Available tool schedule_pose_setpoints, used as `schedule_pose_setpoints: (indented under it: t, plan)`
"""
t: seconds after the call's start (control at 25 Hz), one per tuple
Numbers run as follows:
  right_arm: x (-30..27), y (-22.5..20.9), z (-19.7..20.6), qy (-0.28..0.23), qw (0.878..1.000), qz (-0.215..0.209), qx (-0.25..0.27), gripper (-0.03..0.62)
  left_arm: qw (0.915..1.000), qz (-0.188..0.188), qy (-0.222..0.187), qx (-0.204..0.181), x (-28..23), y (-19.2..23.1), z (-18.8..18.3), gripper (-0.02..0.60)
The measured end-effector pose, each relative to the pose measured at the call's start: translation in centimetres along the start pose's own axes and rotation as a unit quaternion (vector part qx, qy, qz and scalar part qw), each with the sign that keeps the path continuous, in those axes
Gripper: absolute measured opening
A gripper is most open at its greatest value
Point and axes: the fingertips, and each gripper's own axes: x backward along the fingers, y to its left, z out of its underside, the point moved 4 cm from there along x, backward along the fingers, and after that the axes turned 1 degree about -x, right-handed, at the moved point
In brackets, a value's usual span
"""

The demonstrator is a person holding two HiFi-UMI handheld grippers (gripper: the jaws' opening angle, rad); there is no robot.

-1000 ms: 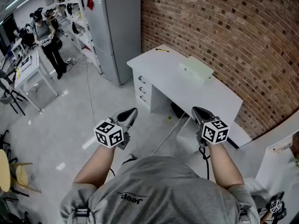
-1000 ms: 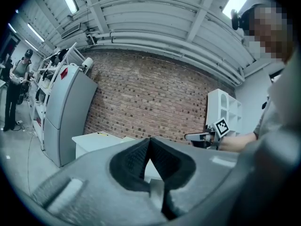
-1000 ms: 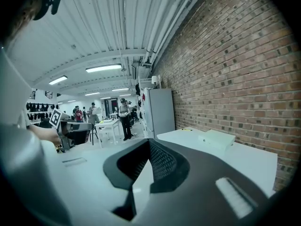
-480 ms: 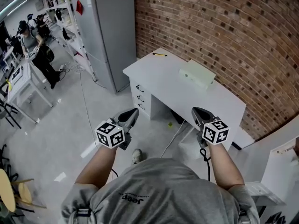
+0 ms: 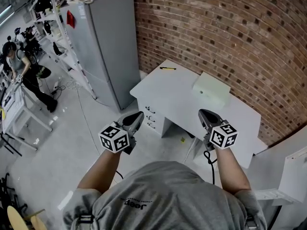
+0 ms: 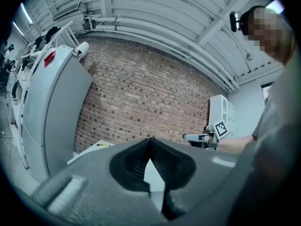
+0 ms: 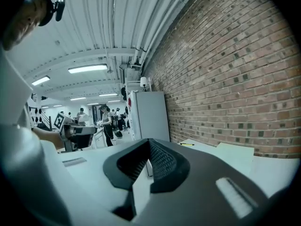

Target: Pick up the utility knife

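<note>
The person wears a grey short-sleeved T-shirt (image 5: 163, 190) with dark print (image 5: 134, 202), apparently upside down, toward 7 o'clock. The left gripper (image 5: 138, 114) and right gripper (image 5: 202, 112) are dark grey, each bearing a cube of black-and-white square markers. A black cable (image 5: 211, 166) trails from the right gripper toward 6 o'clock.

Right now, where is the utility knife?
In the head view the utility knife lies at the far left corner of the white desk, near the brick wall, between the grey fridge and the pale box.
</note>
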Motion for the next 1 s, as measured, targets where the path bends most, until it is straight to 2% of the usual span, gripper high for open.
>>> schedule_pose_setpoints:
  t: [0.24, 0.6, 0.8, 1.0]
  plan:
    - [-6.1, -0.6, -1.0, 0.011, 1.000, 0.018, -0.002, 0.009, 0.9997, 0.022, 0.006, 0.004, -1.9, 6.4, -1.6, -0.002]
    - [-12.2, -4.1, -1.9, 0.018, 1.000, 0.011, -0.006, 0.009, 0.9992, 0.033, 0.020, 0.009, -6.3, 11.0, -2.1, -0.002]
    - [-15.9, -8.8, -1.9, 0.015, 1.000, -0.004, -0.011, 0.009, 0.9994, 0.021, 0.028, 0.004, -10.4, 13.2, -1.7, -0.002]
    - [-20.8, -15.6, -2.8, 0.008, 1.000, -0.024, -0.014, 0.009, 0.9995, 0.001, 0.030, 0.008, -17.2, 16.0, -1.1, -0.002]
